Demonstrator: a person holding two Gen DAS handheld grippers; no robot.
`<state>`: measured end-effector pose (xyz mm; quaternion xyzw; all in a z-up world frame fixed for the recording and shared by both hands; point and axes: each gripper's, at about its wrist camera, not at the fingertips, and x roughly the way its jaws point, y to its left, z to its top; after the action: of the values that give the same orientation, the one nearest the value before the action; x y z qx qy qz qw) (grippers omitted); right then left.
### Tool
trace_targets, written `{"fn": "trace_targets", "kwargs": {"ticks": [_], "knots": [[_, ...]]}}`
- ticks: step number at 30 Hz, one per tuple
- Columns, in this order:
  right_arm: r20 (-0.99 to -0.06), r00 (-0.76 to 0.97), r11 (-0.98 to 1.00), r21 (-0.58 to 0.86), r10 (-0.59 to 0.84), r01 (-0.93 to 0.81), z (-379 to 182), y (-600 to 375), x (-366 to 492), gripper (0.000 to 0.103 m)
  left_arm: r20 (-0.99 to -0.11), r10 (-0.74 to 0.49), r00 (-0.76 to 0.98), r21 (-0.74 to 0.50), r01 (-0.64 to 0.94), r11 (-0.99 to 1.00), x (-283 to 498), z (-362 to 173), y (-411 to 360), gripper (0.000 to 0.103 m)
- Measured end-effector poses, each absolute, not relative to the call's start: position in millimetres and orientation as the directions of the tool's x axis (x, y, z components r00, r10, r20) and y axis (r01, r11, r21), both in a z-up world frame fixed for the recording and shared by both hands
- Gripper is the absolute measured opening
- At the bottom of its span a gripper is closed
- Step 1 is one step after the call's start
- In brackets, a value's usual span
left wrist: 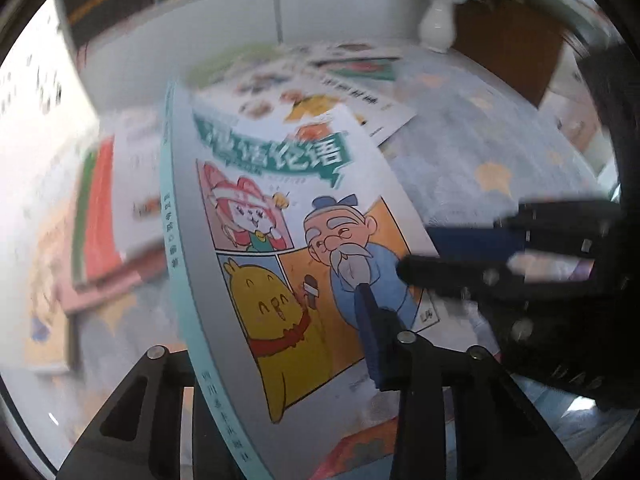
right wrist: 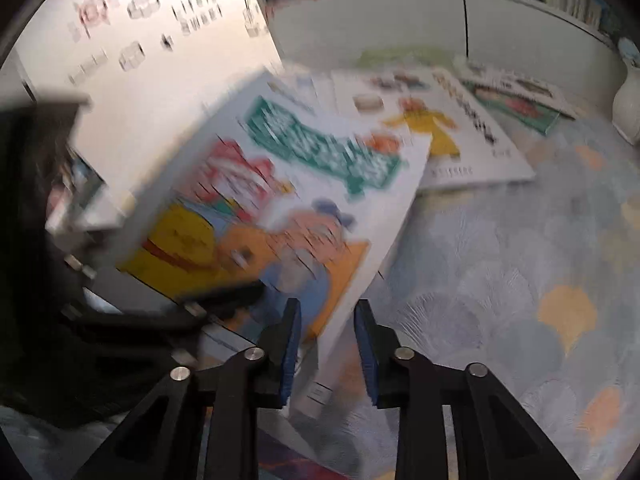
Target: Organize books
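A cartoon-cover book (left wrist: 280,240) with a teal spine is clamped in my left gripper (left wrist: 280,360) and held tilted above the table. It also shows in the right wrist view (right wrist: 280,200), blurred. My right gripper (right wrist: 328,344) has its blue pads apart around the book's lower corner; the other gripper (left wrist: 500,256) shows at the right in the left wrist view. More books (right wrist: 440,128) lie flat on the table behind. A stack of books (left wrist: 100,220) lies at the left.
A white vase (left wrist: 438,26) stands at the back right by a brown board (left wrist: 512,48). A white bookshelf (right wrist: 440,12) with many books runs along the back. The table has a pale blue patterned cloth (right wrist: 520,260).
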<state>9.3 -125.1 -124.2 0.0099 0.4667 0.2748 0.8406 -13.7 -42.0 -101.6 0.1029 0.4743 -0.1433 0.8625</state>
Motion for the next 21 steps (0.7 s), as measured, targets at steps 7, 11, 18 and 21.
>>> {"fn": "trace_targets", "kwargs": {"ticks": [7,11,18,21], "knots": [[-0.784,0.459,0.871,0.201,0.417,-0.449,-118.4,-101.1,1.7,0.021,-0.854,-0.175,0.489,0.081,0.457,0.886,-26.8,-111.6,-42.9,0.035],[-0.86,0.362,0.916,0.254,0.361,-0.31,-145.7,-108.2,15.6,0.023,-0.847,-0.225,0.482,0.044,0.485,0.874,-33.7,-108.8,-21.6,0.035],[-0.486,0.215,0.504,0.863,0.847,-0.038,-201.1,-147.8,18.7,0.026,-0.874,-0.287,0.393,-0.074,0.477,0.876,-26.7,-119.0,22.5,0.04],[-0.484,0.231,0.51,0.857,0.844,-0.067,-200.2,-134.3,12.4,0.025,-0.882,-0.278,0.38,-0.074,0.471,0.879,-21.6,-122.1,32.2,0.045]]}}
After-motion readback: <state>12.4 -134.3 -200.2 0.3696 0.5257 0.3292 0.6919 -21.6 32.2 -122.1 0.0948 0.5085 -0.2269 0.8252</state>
